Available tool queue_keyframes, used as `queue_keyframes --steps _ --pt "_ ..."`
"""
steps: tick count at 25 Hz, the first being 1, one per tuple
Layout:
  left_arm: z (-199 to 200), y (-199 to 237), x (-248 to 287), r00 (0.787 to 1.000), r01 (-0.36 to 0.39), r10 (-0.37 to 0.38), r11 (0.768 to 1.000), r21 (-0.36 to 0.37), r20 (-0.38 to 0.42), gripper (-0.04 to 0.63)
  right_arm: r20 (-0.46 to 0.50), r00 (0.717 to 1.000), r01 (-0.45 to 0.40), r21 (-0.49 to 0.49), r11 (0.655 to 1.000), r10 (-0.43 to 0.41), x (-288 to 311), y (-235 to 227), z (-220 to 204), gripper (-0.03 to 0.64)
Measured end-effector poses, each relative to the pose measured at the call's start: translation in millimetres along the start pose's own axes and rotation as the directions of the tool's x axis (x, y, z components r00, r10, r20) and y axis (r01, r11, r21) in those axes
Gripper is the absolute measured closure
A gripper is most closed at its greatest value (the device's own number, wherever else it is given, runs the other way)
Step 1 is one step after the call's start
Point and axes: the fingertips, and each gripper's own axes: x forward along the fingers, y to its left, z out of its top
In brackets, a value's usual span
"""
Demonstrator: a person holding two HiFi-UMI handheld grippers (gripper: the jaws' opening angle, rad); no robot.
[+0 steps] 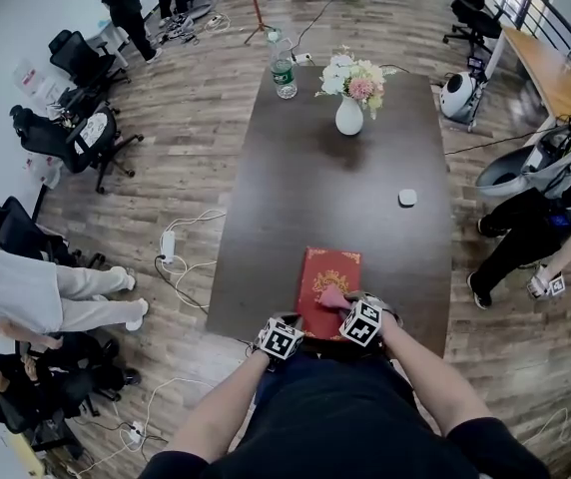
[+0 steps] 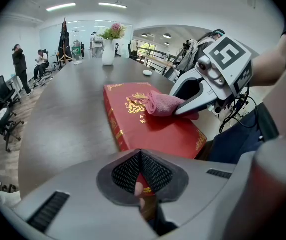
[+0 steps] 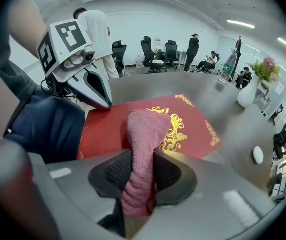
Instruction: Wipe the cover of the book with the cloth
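Right gripper (image 3: 142,164), cloth (image 3: 145,129) on book's (image 3: 193,129) near half; open table (image 1: 305,168) beyond

Fuzzy pink terry cloth (image 3: 142,134), glossy red book cover (image 3: 108,129) with gilt print, matt dark table (image 1: 295,188)

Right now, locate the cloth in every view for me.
Head view: cloth low centre, on the book, near end.
Left gripper view: cloth right of centre, lying on the book.
Right gripper view: cloth dead centre, clamped between the jaws.
Shared landmark: the book's gold crest.
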Motion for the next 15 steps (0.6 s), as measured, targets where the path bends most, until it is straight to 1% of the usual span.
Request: queue_keyframes --steps 2,12,15 --pt "-2.8 -0.6 -2.1 1.0 0.0 0.0 1.0 -0.009 -0.02 0.6 0.002 1.0 0.006 0.004 1.0 -0.006 -1.7 -1.2 -2.6 0.5" --pt "-1.2 0.2 -2.1 1.0 -0.002 0.002 1.0 0.004 -0.012 0.6 0.011 1.0 0.015 0.03 0.999 -0.015 -10.1 -5.6 -12.2 0.5" --pt "-1.5 -1.6 -2.5 1.0 0.005 -0.005 1.0 -0.004 -0.015 0.6 0.011 1.0 0.016 0.034 0.999 -0.017 -11.2 -5.8 -15.8 0.5"
